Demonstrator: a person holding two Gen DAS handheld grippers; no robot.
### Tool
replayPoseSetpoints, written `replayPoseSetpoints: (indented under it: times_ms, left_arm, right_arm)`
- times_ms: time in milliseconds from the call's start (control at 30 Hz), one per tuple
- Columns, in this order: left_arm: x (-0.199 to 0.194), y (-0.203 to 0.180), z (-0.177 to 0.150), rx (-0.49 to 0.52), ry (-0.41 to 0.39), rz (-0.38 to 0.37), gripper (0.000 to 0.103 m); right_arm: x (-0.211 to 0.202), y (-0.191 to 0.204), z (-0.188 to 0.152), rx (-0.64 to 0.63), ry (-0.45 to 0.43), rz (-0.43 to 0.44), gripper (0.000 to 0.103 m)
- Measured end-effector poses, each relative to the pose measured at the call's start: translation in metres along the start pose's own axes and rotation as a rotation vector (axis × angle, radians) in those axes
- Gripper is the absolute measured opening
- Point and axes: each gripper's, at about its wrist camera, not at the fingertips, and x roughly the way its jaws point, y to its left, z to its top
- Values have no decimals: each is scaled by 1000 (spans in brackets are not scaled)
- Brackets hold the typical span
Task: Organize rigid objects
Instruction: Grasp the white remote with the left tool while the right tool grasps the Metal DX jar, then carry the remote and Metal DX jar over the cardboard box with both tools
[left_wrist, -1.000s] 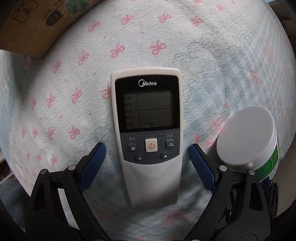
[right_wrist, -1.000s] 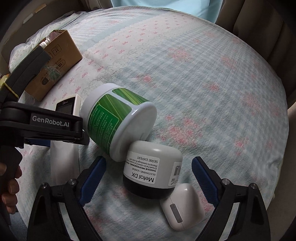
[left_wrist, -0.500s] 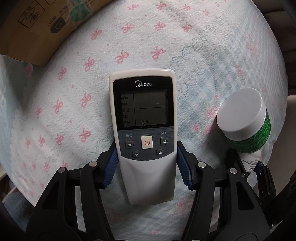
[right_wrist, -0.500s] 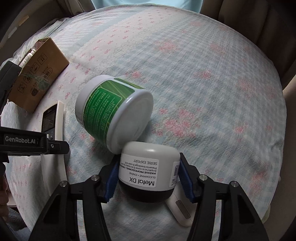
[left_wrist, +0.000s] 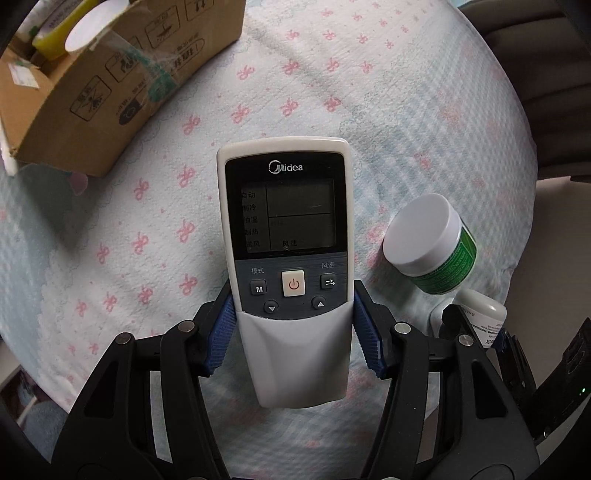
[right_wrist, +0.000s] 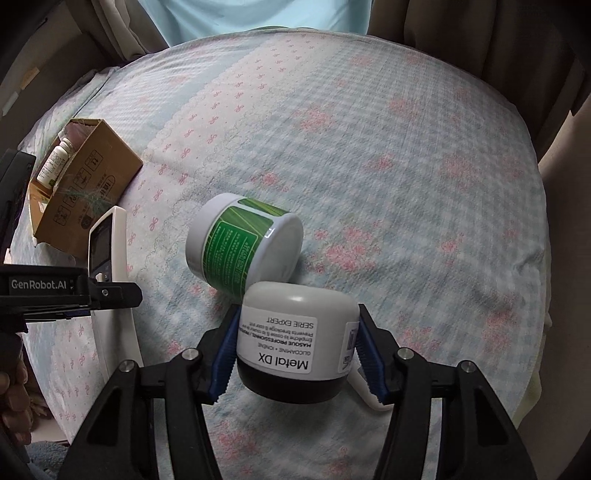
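Left claw (left_wrist: 293, 334) clamped on Midea remote (left_wrist: 290, 258), right claw (right_wrist: 297, 352) clamped on Metal DX jar (right_wrist: 295, 339), both above bed (right_wrist: 406, 166); green-label jar (right_wrist: 245, 245) lies sideways; cardboard box (left_wrist: 110, 85) nearby.

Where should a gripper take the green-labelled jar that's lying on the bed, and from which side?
The green-labelled jar lies on its side, so its round wall faces up. Come from above and close across the labelled body, one finger on each flank. Avoid the near end: the grey-lidded jar held by the right gripper is close there.
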Motion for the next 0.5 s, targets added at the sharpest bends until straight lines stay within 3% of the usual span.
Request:
replayPoseSetpoints:
  times_ms: [67,133,167,300,367,500]
  left_arm:
    - [-14,1,-3,26,-13,-15,55]
    - [-36,11,23,49,-26,-28,55]
    - [-50,7,52,57,-34,-35,55]
    - [-110,26,93,70,-70,-69,55]
    - [-133,41,91,64,-87,-95,55]
    - [-169,57,121,99,-118,-130,55]
  right_arm:
    - [-10,2,3,25,-11,-4,54]
    - [-24,3,3,50,-24,-7,54]
    - [-32,4,4,60,-31,-9,54]
    - [-55,18,13,93,-57,-11,54]
    - [-69,26,17,105,-70,-7,54]
    - [-96,51,28,112,-101,5,54]
